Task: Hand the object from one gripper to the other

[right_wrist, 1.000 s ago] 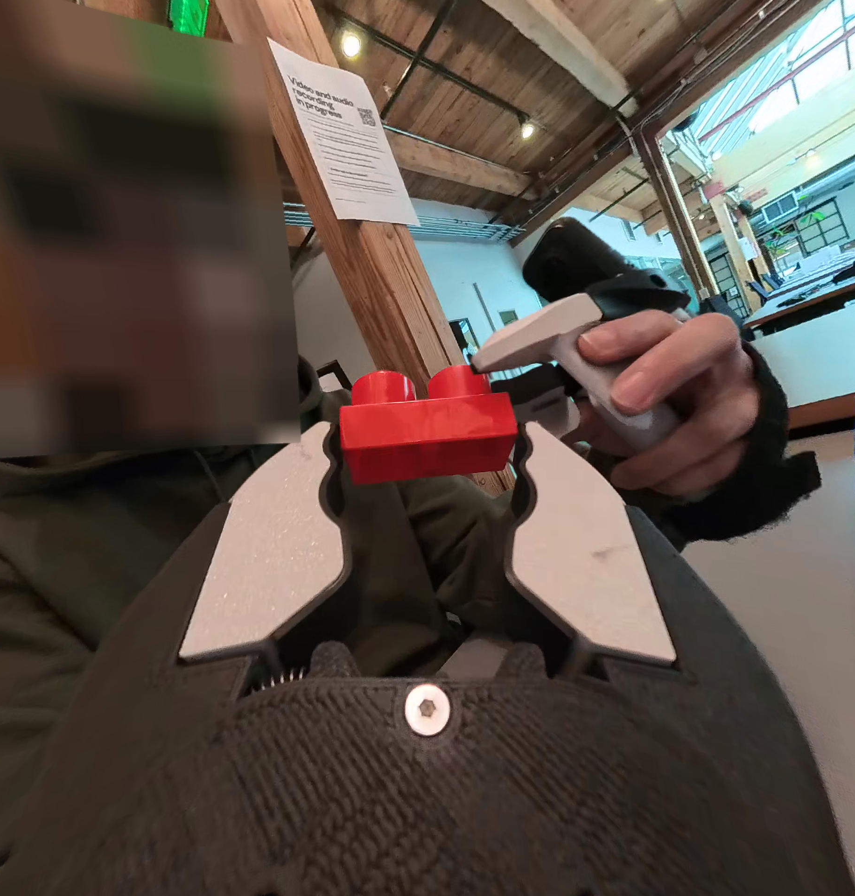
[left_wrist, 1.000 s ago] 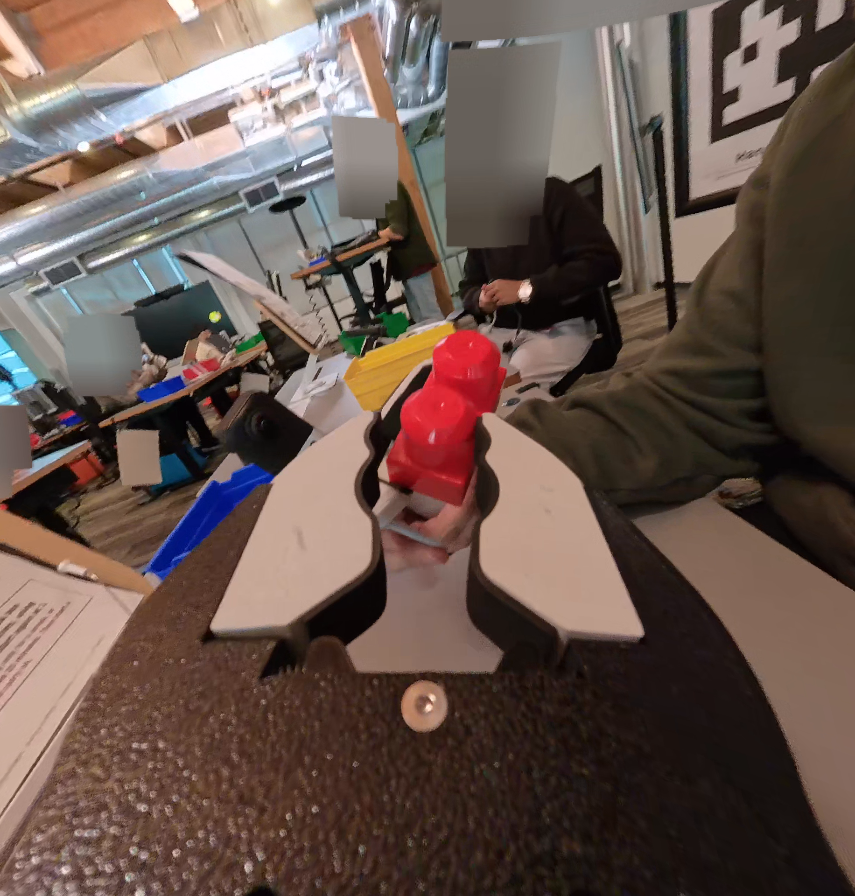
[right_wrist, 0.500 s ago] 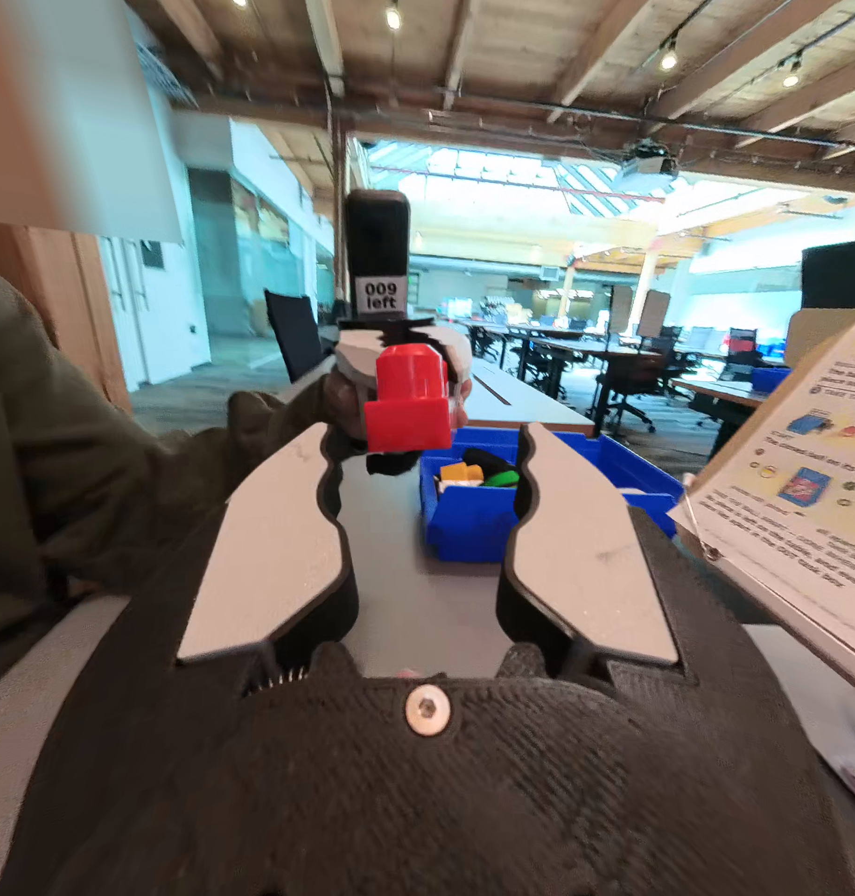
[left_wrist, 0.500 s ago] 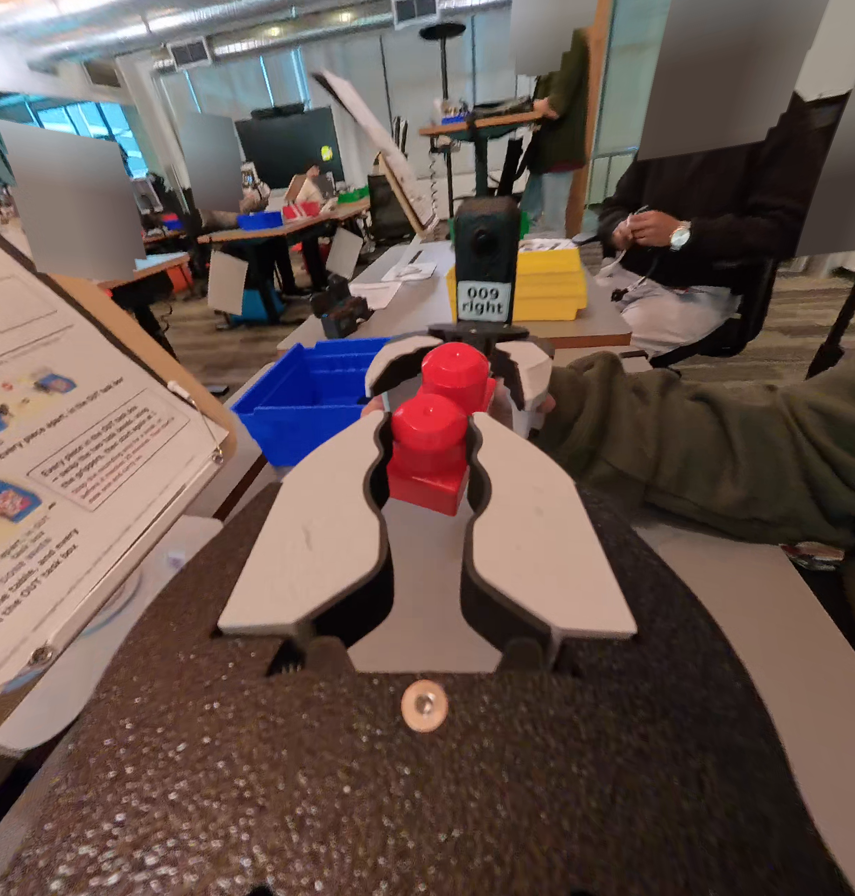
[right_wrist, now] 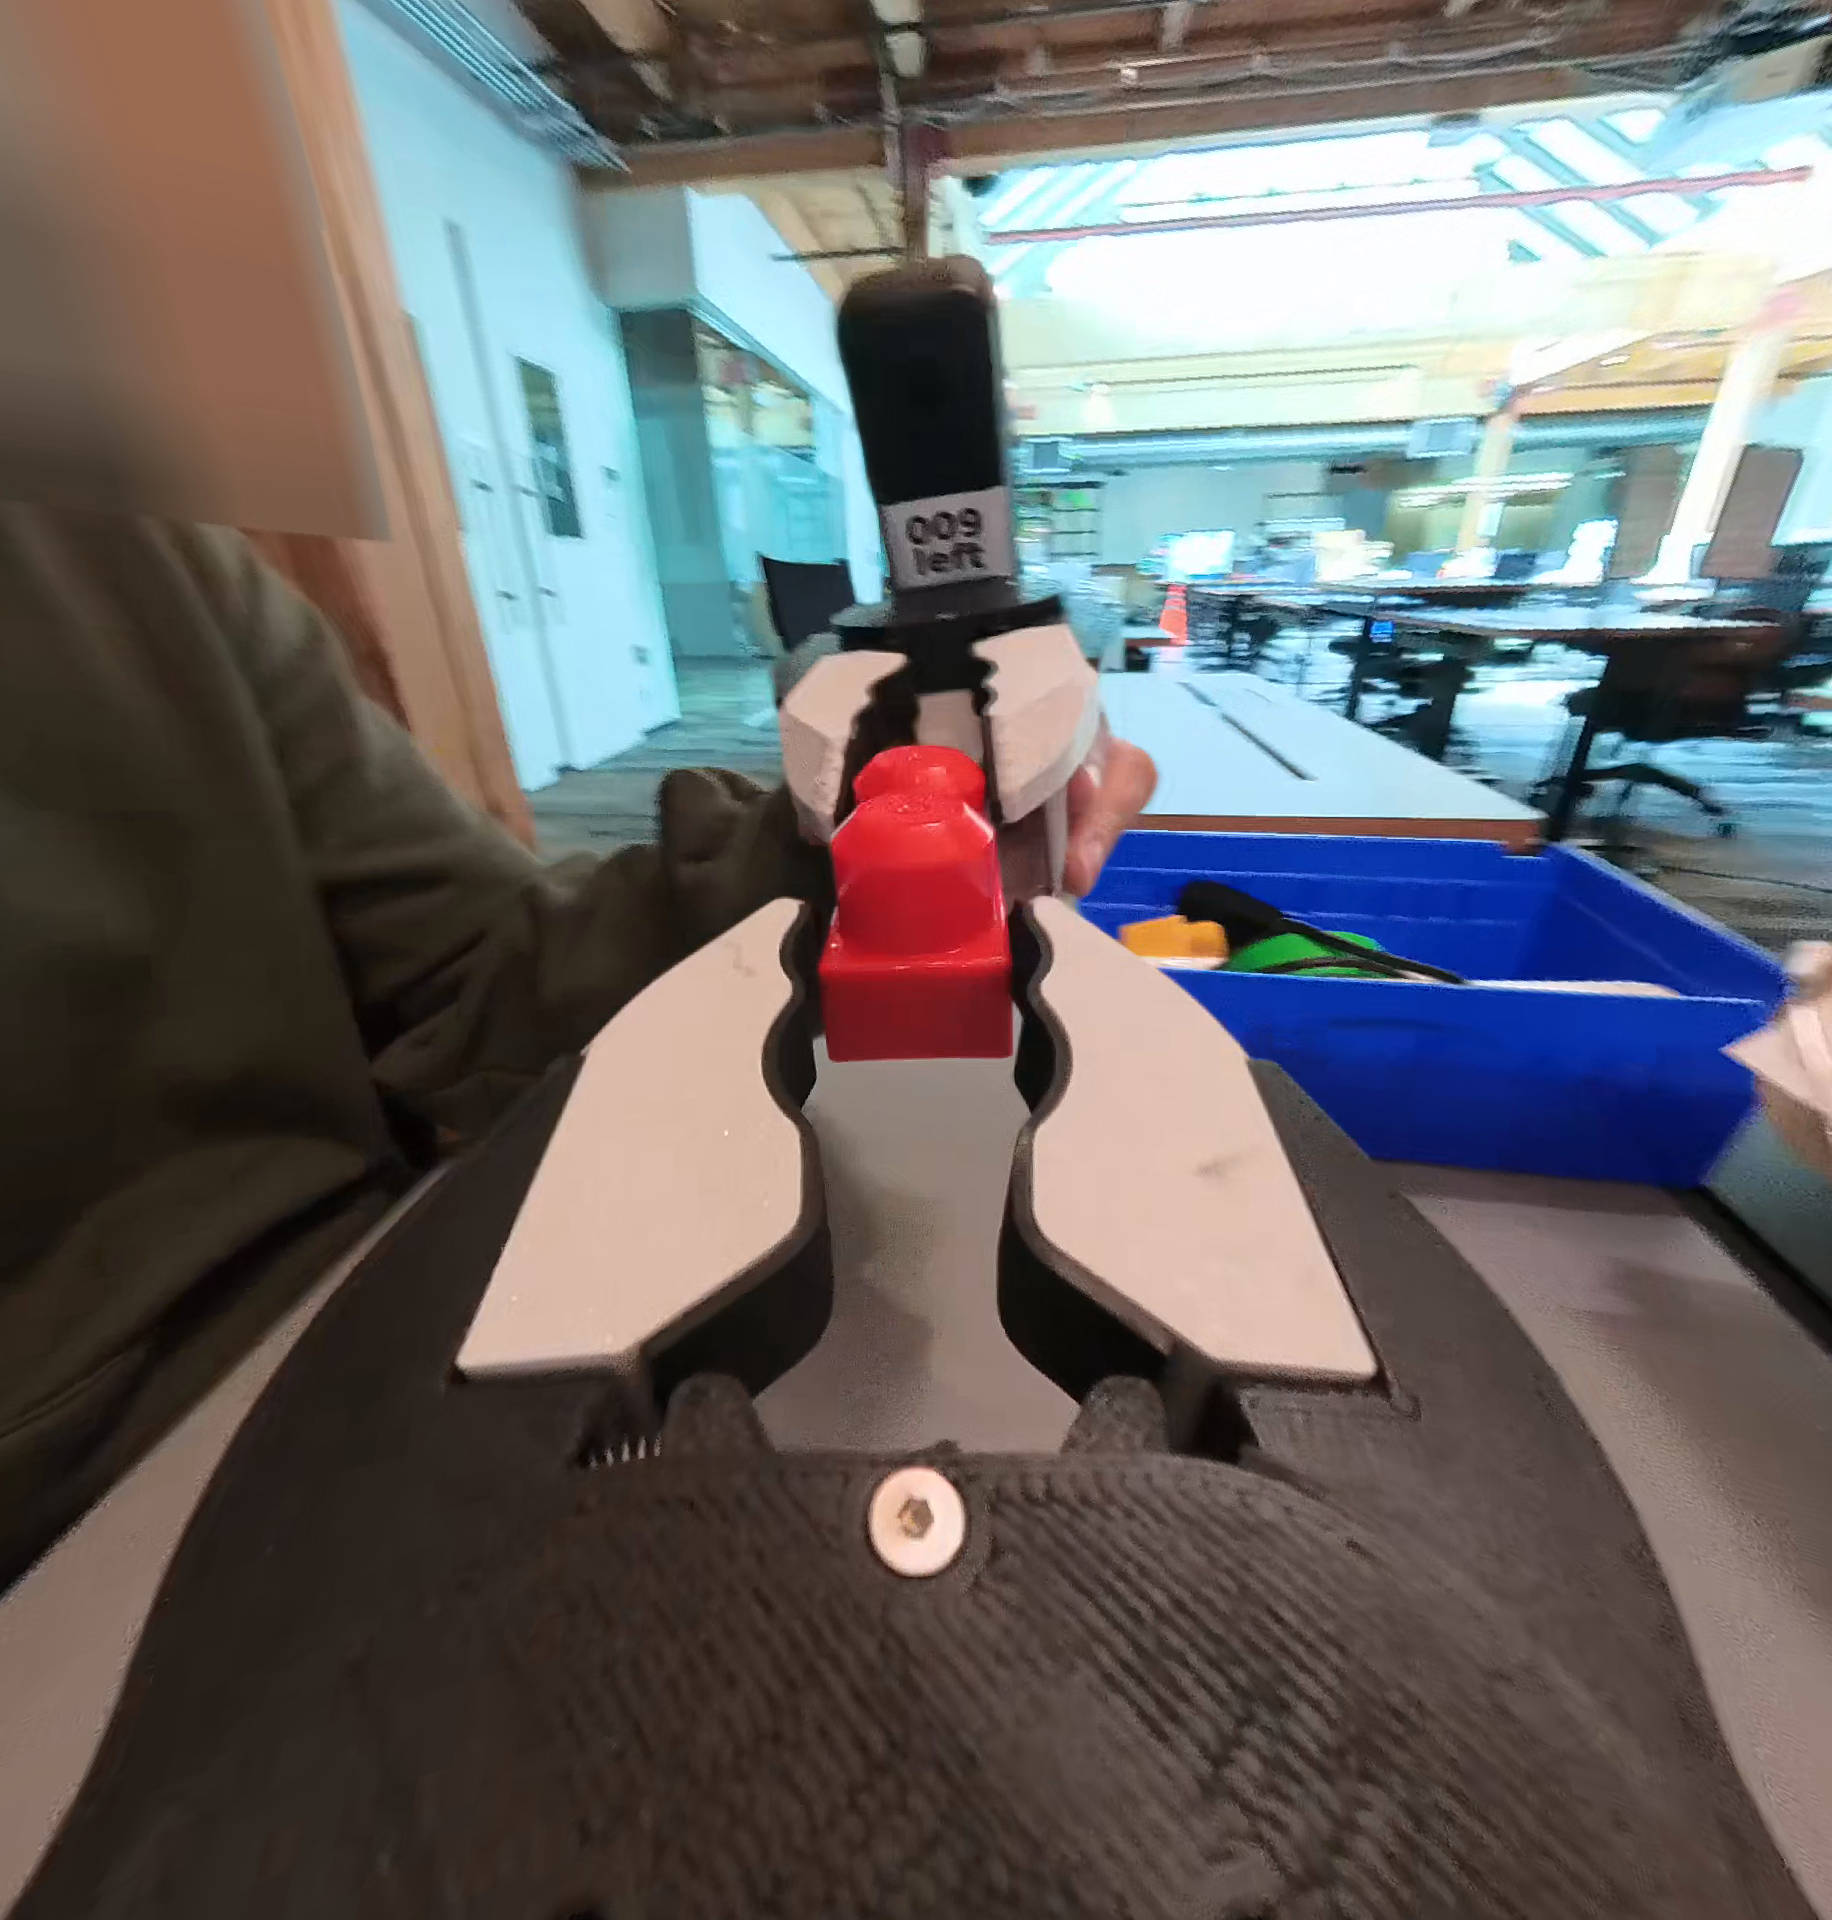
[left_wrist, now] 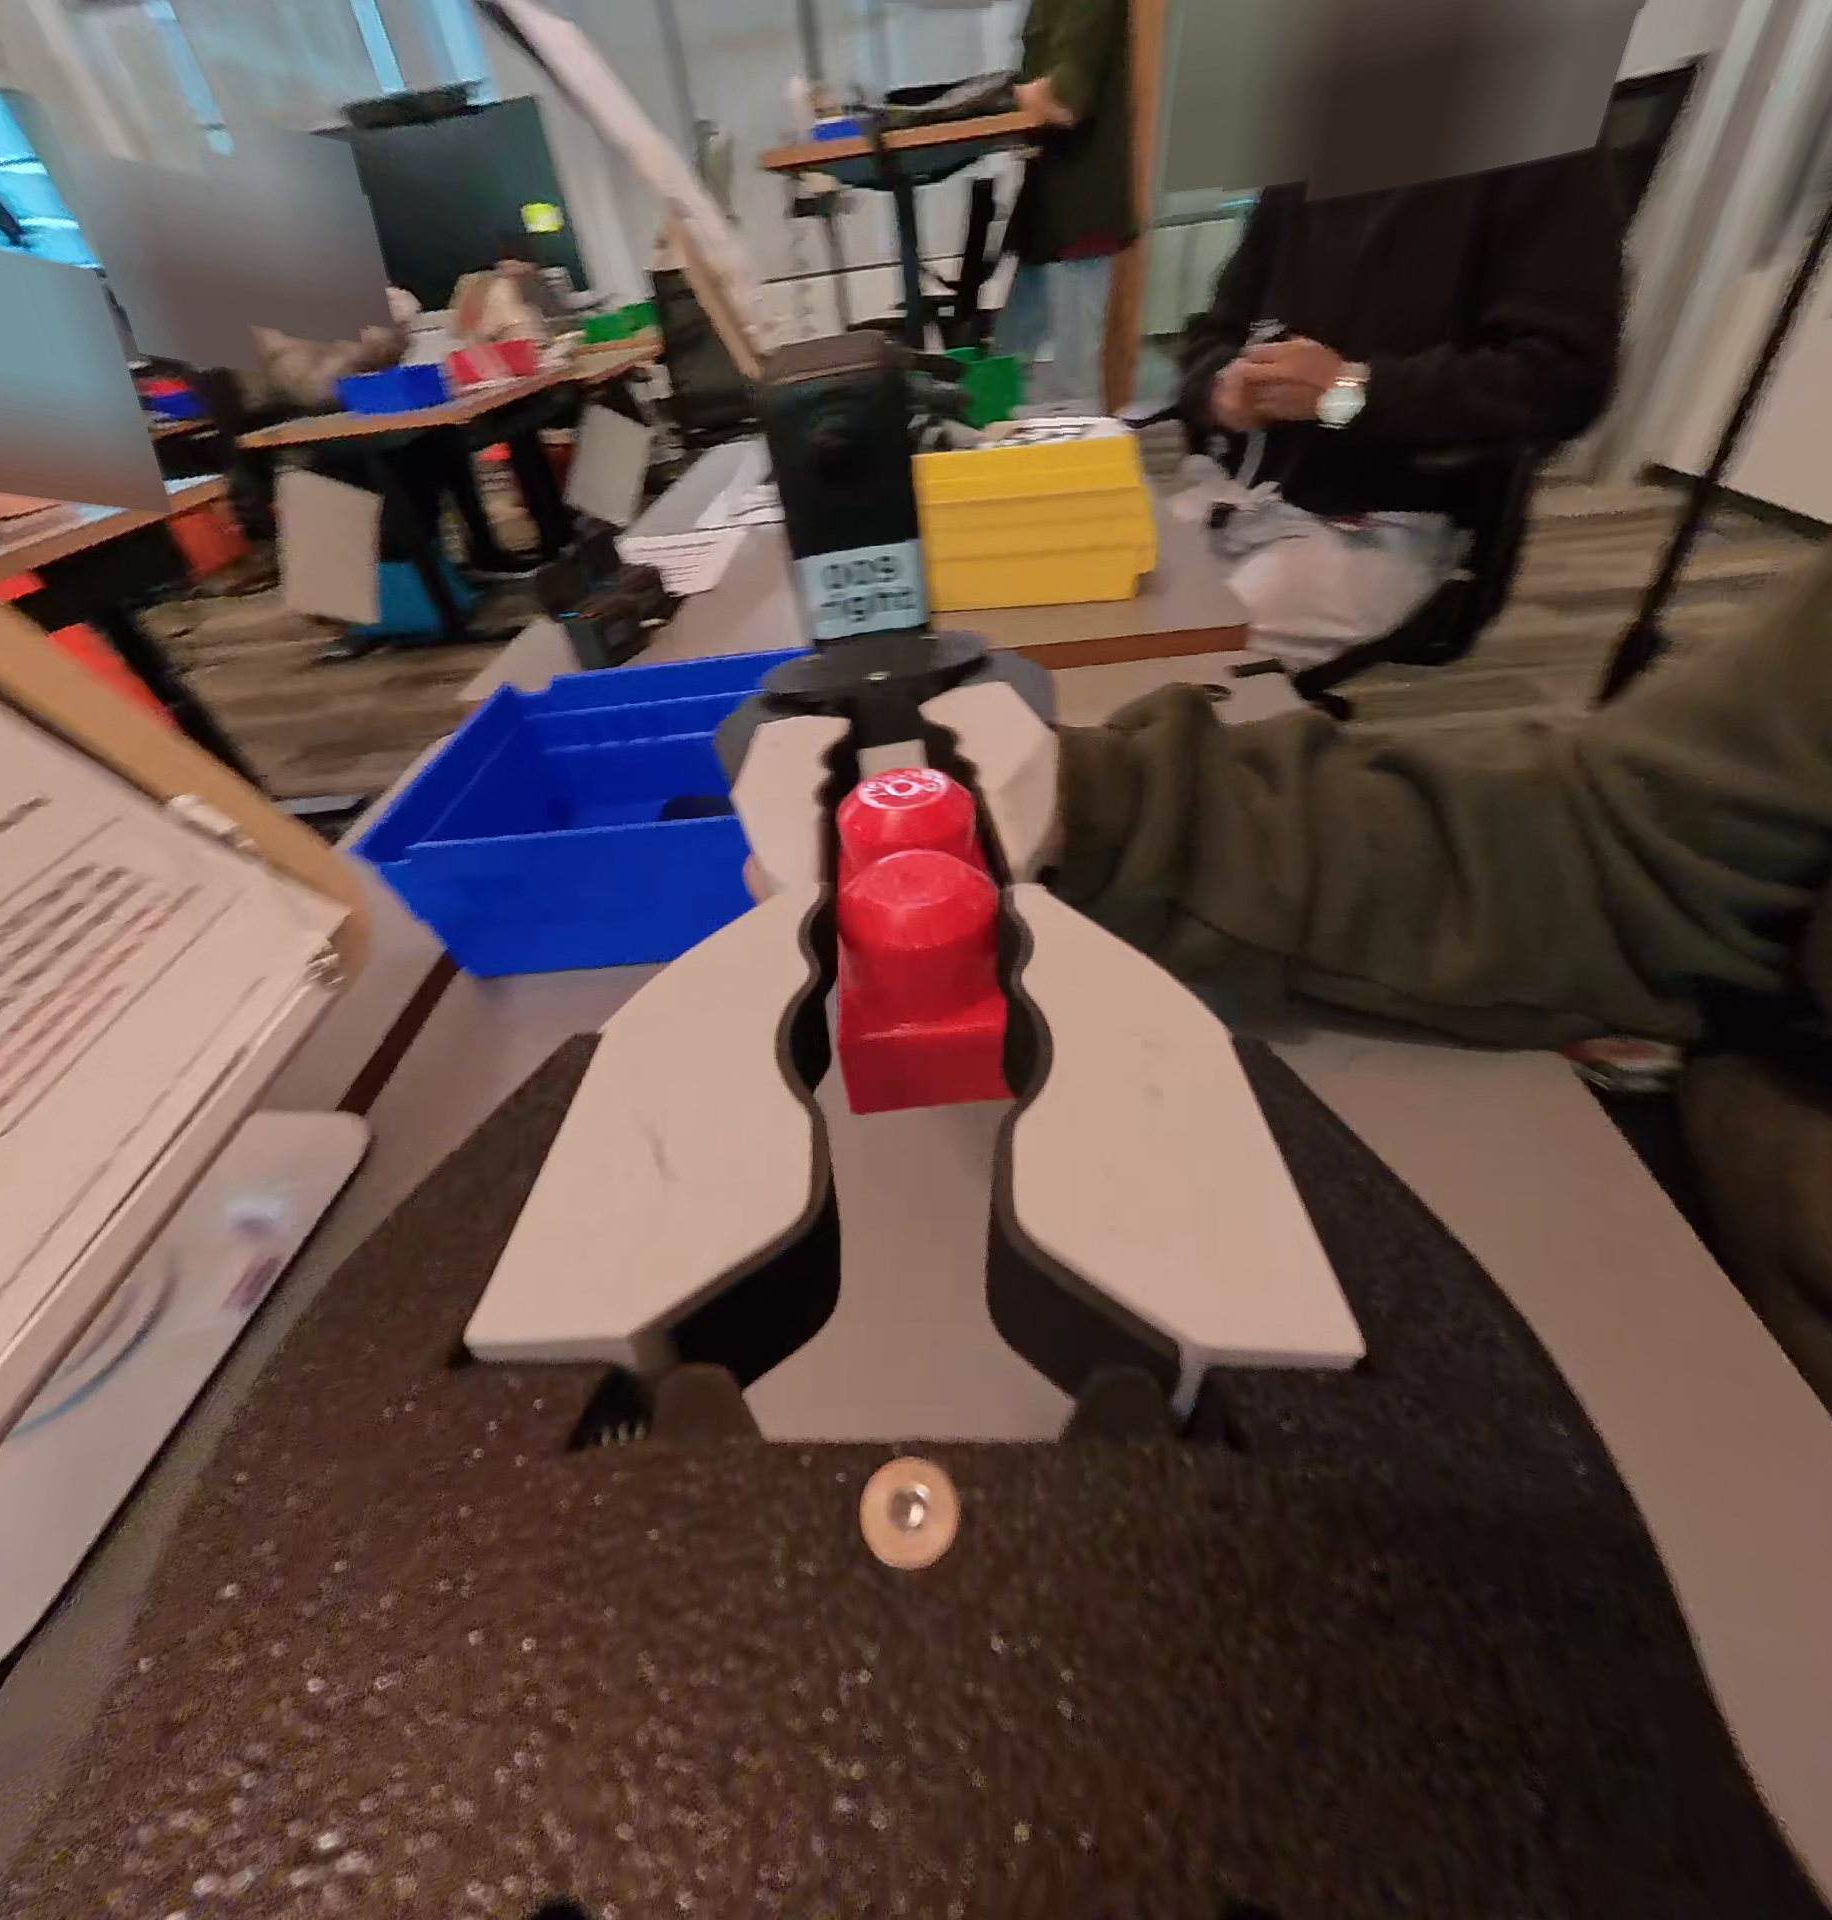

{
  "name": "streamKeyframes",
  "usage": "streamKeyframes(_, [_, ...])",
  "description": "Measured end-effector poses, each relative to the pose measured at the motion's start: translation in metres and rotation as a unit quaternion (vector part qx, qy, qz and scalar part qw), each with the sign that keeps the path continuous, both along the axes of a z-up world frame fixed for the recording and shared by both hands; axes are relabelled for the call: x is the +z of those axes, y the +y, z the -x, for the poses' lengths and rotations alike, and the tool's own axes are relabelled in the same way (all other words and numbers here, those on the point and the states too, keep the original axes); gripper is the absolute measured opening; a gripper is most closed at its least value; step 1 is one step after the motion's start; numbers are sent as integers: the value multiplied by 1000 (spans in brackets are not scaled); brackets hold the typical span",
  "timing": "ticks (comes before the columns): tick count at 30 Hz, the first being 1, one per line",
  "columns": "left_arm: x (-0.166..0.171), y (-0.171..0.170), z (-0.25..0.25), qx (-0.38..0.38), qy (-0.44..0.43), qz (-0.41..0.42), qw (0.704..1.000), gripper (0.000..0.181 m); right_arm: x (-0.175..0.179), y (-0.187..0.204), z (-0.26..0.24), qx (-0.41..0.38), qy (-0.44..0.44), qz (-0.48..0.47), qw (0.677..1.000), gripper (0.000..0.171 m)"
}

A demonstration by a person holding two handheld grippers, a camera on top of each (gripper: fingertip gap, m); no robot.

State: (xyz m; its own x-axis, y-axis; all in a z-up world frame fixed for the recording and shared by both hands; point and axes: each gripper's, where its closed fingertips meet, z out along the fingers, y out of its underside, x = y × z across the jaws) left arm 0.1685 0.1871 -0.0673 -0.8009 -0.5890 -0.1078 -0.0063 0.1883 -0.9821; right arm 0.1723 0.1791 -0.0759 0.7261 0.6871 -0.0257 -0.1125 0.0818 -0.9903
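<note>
A red two-stud brick (left_wrist: pixel 917 1029) hangs above the grey table, held from both ends. My left gripper (left_wrist: pixel 914 904) is shut on its near end, fingers pressed to both sides. My right gripper (left_wrist: pixel 904 831) faces it from beyond and clamps the far stud. In the right wrist view the same brick (right_wrist: pixel 917 997) sits between my right gripper's fingers (right_wrist: pixel 914 914), which touch both of its sides. The left gripper (right_wrist: pixel 922 790) grips the far stud there, with a hand behind it.
A blue bin (left_wrist: pixel 559 883) stands on the table (left_wrist: pixel 1514 1247) to the left of the grippers; the right wrist view shows this bin (right_wrist: pixel 1411 1060) holding several small pieces. A clipboard with an instruction sheet (left_wrist: pixel 91 987) leans at the left. An olive sleeve (left_wrist: pixel 1411 862) lies across the right. A yellow bin (left_wrist: pixel 1026 530) and a seated person are farther back.
My right gripper swung round to face the left one, moved in, and its wide-open jaws closed onto the brick. My left gripper kept its hold throughout.
</note>
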Motion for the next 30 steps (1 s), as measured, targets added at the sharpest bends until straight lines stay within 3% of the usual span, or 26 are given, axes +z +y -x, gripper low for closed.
streamKeyframes(1, [-1, -6, 7, -28, -3, -1, 1000, 31, -1, -6, 5, 31, 8, 6, 999, 36])
streamKeyframes(6, [0, -20, 33, -128, -4, 25, 991, 36, 1, -26, 21, 127, 26, 9, 992, 36])
streamKeyframes(16, [-6, -30, 42, -195, 29, 44, 979, 28, -3, -23, 30, 160, 42, 15, 986, 35])
streamKeyframes(18, [-5, -26, 37, -178, 26, 47, 983, 28, -3, -16, 22, 117, 35, 11, 992, 35])
streamKeyframes(21, [-2, -11, 17, -100, 37, 53, 993, 28, -4, 3, -4, -25, 3, -9, 1000, 40])
streamKeyframes(22, [-1, -5, 8, -62, 37, 53, 996, 28, -4, 7, -11, -65, -12, -8, 998, 53])
streamKeyframes(23, [0, 2, -3, -15, 37, 48, 998, 28, -5, 13, -18, -104, -30, 4, 994, 66])
streamKeyframes(26, [3, 22, -30, 124, 22, 20, 992, 28, -7, 35, -35, -216, -80, 35, 972, 84])
streamKeyframes(30, [11, 19, -39, 169, -14, 9, 985, 28, -4, 54, -43, -296, -84, 47, 950, 87])
